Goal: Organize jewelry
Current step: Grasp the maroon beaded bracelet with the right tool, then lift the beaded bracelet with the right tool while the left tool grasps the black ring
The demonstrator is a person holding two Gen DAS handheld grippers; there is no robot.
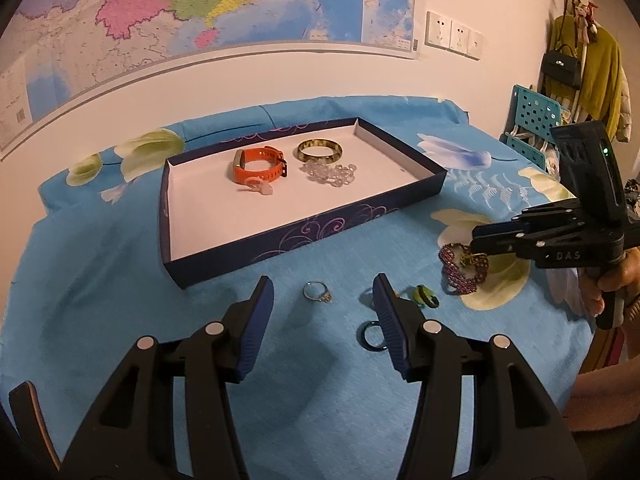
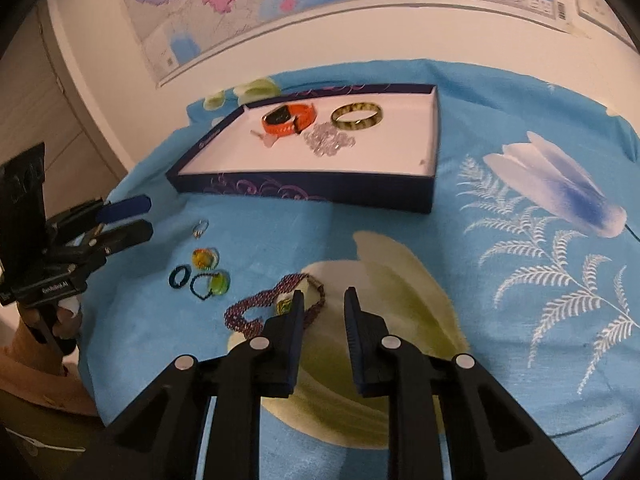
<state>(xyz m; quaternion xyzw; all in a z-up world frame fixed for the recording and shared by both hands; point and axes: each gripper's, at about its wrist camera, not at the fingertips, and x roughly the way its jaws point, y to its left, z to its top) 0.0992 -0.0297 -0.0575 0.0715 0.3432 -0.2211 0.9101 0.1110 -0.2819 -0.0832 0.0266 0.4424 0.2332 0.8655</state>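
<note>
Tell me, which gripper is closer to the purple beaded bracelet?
The right gripper: its open fingers sit right at the purple beaded bracelet, one finger overlapping it. The left gripper hovers open farther off, over the silver ring.

A blue floral cloth point(image 2: 500, 128) covers what may be a table. On it sits a dark box lid point(image 2: 320, 192); near its front lie a silver ring point(image 1: 317, 291), small rings point(image 2: 200, 274) and a purple beaded bracelet point(image 2: 256, 308).

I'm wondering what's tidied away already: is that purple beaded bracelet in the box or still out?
Still out. The purple beaded bracelet lies on the blue cloth, in front of the box, beside the right tongs.
</note>
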